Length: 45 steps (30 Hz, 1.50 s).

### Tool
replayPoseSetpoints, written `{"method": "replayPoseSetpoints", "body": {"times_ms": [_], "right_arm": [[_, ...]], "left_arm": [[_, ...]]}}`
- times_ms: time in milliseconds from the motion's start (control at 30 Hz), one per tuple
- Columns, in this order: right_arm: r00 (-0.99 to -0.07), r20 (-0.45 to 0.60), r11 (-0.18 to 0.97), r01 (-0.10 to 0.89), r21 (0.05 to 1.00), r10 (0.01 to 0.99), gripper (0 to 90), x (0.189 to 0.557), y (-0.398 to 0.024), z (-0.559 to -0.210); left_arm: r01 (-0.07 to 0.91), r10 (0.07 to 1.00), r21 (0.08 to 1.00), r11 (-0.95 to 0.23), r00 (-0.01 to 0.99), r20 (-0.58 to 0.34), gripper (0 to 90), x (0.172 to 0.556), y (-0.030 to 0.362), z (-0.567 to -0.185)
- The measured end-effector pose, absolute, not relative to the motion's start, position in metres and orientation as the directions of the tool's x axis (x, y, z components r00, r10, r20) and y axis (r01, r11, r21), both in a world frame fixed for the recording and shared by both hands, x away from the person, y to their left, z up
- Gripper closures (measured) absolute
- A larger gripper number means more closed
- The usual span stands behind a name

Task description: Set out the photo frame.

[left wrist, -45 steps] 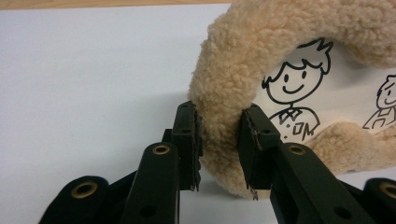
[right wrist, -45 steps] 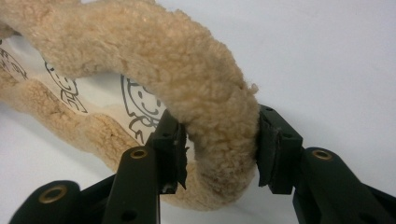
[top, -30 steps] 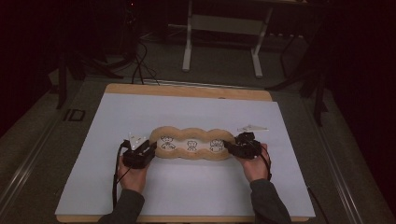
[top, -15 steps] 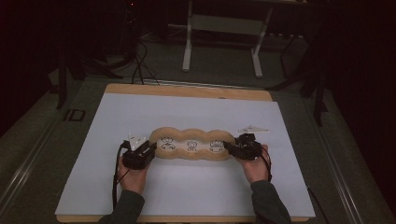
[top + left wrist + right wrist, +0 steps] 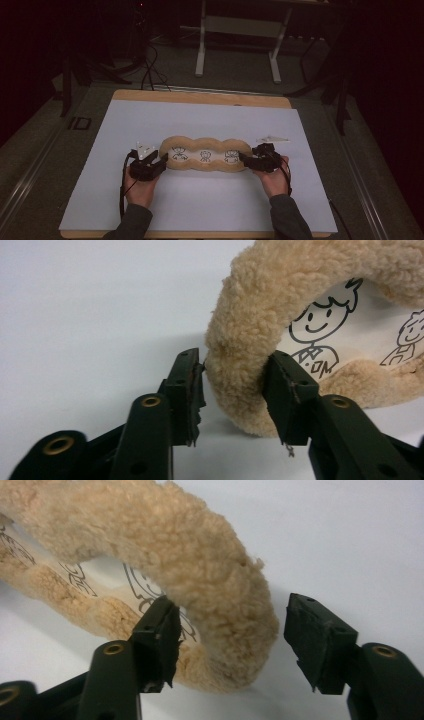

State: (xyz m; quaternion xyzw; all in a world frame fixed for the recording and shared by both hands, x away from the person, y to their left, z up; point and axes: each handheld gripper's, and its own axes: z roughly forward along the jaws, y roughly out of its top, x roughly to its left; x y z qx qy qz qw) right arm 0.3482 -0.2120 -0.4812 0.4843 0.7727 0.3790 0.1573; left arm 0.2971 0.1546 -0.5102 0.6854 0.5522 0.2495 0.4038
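A tan fleece pad [image 5: 205, 155] with three lobes and white panels printed with cartoon figures lies flat on the white mat [image 5: 200, 120]. My left gripper [image 5: 162, 161] is at its left end. In the left gripper view the jaws [image 5: 233, 357] straddle the fleece rim [image 5: 240, 340], and they have just been opening, with a small gap at the outer pad [image 5: 192, 385]. My right gripper [image 5: 243, 159] is at the right end. Its jaws [image 5: 232, 601] have also just been opening and stand wide around the rim [image 5: 225, 600], the outer pad [image 5: 315, 635] well clear of it.
The mat covers a wooden tabletop [image 5: 200, 96] with bare mat all around the pad. Behind the table stand the legs of a desk frame [image 5: 201, 50], with cables on the dark floor [image 5: 150, 75].
Both grippers' jaws have spread apart off the fleece rim. The pad stays lying flat and both hands keep their places.
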Motion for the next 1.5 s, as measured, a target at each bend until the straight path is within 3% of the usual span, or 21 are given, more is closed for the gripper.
{"method": "replayPoseSetpoints", "body": {"times_ms": [367, 1000, 1500], "right_arm": [[-0.491, 0.127, 0.24, 0.616, 0.751, 0.862, 36.7, 0.339, -0.221, -0.475], [-0.519, 0.121, 0.262, 0.602, 0.754, 0.846, 41.7, 0.32, -0.236, -0.467], [-0.505, 0.118, 0.262, 0.616, 0.743, 0.855, 42.3, 0.302, -0.257, -0.484]], "left_arm": [[0.568, 0.954, 0.821, -0.064, 0.277, -0.117, 52.7, 0.291, 0.167, -0.504], [0.561, 0.927, 0.82, -0.11, 0.355, -0.119, 54.4, 0.268, 0.191, -0.497], [0.57, 0.924, 0.808, -0.151, 0.372, -0.089, 52.6, 0.258, 0.209, -0.497]]}}
